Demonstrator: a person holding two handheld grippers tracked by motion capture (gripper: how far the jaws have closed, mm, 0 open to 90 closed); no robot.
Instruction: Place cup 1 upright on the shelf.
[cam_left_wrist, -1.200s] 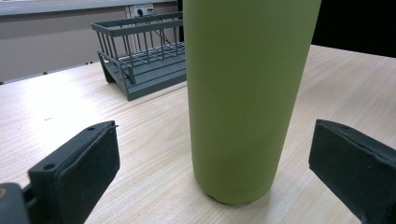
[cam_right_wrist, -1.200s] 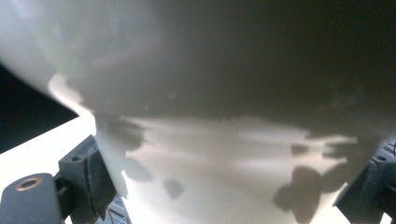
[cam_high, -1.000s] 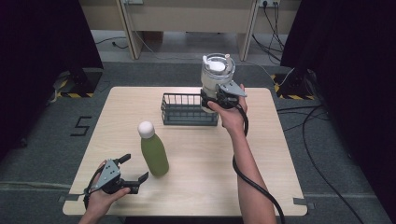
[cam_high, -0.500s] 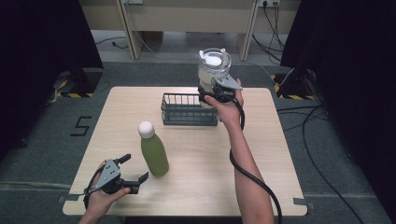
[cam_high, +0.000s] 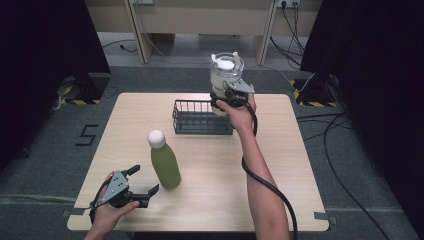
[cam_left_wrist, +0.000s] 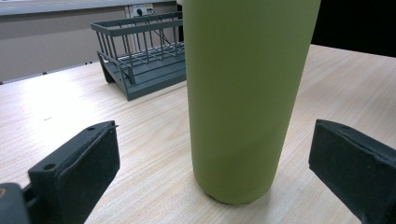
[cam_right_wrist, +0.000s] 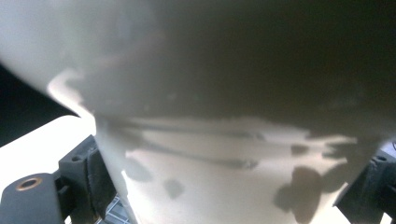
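Note:
A tall green bottle with a white cap stands upright on the table's near left. In the left gripper view the green bottle rises just ahead, between the jaws. My left gripper rests open beside it, its pads apart from the bottle. My right gripper is shut on a pale jar with a white lid, held in the air over the right end of the dark wire basket. The jar sits close between the right jaws, whose pads press its sides.
The wire basket stands at the table's far middle. Cables lie on the floor to the right. Dark curtains flank both sides. Bare wooden tabletop lies right of the bottle.
My right hand has carried the jar a little to the left, over the basket's right end. The left gripper and the green bottle have stayed put.

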